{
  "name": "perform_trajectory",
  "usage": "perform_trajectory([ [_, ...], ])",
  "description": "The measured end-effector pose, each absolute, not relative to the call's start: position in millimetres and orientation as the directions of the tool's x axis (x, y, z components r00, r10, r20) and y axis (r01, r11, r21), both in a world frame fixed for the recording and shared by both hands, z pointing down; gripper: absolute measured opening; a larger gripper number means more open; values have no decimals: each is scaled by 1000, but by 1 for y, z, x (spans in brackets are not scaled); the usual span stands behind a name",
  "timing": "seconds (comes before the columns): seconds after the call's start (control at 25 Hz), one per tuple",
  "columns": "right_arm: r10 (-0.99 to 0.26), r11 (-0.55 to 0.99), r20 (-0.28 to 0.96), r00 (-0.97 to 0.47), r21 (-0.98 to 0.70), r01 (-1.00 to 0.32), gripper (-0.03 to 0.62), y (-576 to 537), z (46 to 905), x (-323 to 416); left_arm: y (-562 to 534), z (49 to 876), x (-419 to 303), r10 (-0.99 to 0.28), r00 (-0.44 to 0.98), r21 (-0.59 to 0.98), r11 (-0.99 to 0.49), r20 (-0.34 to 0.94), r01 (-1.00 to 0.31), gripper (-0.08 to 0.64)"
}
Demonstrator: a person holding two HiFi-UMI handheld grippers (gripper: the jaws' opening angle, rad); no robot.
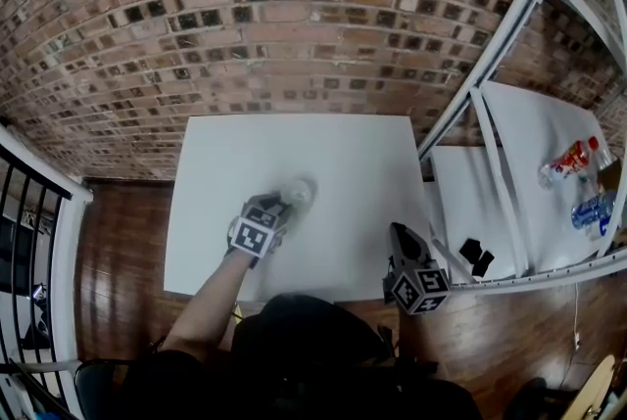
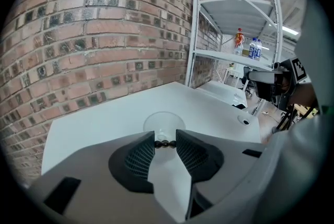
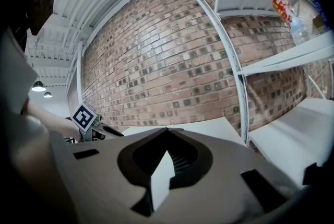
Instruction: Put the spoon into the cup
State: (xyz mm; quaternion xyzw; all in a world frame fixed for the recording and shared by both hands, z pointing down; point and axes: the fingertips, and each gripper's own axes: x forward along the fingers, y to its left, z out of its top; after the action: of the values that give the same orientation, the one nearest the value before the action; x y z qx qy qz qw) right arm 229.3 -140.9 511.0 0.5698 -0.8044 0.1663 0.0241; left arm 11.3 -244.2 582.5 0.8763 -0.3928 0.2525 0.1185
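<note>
Left gripper (image 2: 165, 140) pinches a dark beaded spoon handle (image 2: 165, 143), lying crosswise between its tips, just short of the clear round cup (image 2: 164, 122); right gripper (image 3: 167, 132) pressed together, empty

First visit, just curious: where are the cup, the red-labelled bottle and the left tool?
cup (image 2: 164, 122): left gripper view, clear wall.
red-labelled bottle (image 1: 572, 158): head view, label.
left tool (image 2: 165, 139): left gripper view, midway between its tips.

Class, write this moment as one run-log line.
left gripper: shut on thin dark beaded spoon handle, just short of clear cup | right gripper: shut, empty, at white table edge | spoon not yet in cup
</note>
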Motion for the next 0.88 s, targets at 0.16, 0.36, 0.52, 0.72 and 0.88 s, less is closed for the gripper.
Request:
perform_trajectory([
  [0.16,-904,302,236,-356,-236,-924,5,-141,512,230,-248,578,11,-651,563,7,-651,509,-759,180],
  [0.36,-900,317,229,-369,-235,-919,5,-140,509,227,-243,568,6,-668,574,25,-641,473,-767,206],
  [0.52,-894,338,223,-388,-232,-912,5,-143,508,225,-237,545,-4,-711,578,35,-619,399,-785,206],
  [0.72,-880,382,211,-426,-222,-897,5,-149,502,207,-231,518,-38,-782,537,24,-559,316,-828,195],
  [0.88,-869,415,196,-453,-207,-886,5,-149,494,189,-216,491,-77,-847,475,49,-478,238,-877,107],
])
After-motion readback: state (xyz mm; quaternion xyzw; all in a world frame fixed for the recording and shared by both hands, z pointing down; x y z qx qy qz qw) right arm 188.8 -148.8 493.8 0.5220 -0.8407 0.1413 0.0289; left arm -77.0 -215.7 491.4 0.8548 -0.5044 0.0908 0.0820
